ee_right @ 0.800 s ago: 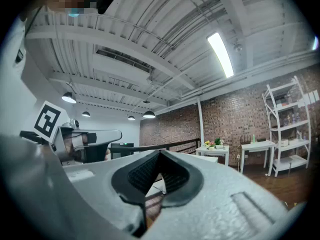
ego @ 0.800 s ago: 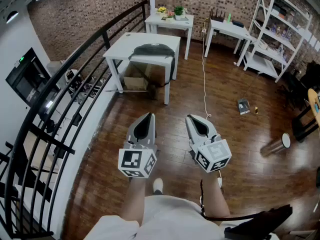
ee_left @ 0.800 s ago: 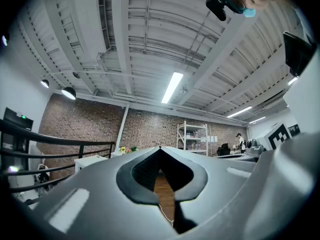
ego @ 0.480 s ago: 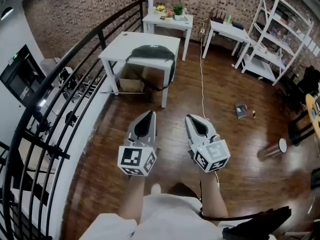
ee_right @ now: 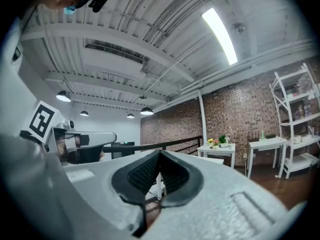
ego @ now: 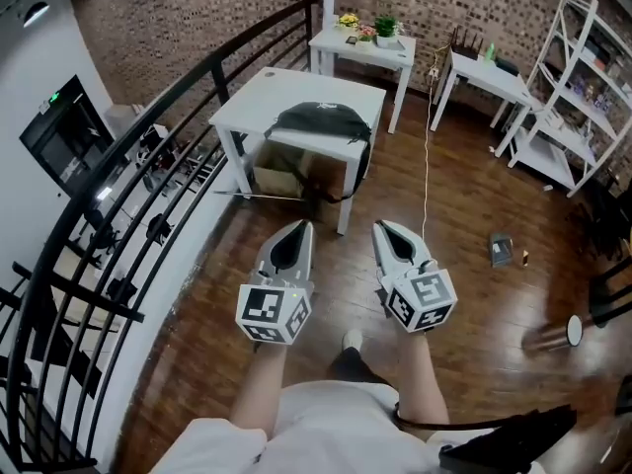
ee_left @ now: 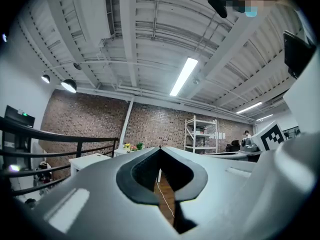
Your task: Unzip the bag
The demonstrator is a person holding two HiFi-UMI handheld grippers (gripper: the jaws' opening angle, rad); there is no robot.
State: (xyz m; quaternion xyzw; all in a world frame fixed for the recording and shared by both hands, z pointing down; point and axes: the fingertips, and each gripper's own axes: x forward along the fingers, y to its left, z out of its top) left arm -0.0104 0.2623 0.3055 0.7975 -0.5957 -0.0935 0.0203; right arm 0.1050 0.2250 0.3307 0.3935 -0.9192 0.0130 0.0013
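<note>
- The left tool point(ego: 298, 229) and the right tool point(ego: 381, 227) are both sitting shut tight and are holding nothing.
- The bag point(ego: 318, 122) is lying at the near edge of the white counter point(ego: 267, 87), far ahead of both tools.
- Its strap point(ego: 366, 161) is hanging off that edge. A tool catching it could be pulling the bag down.
- A cord point(ego: 426, 156) is running along the floor on the right. Feet could be tripping on it.
- The zip is looking too small to find from here.

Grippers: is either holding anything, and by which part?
Nothing. Left gripper and right gripper are both shut and empty; the bag lies on the white table ahead.
</note>
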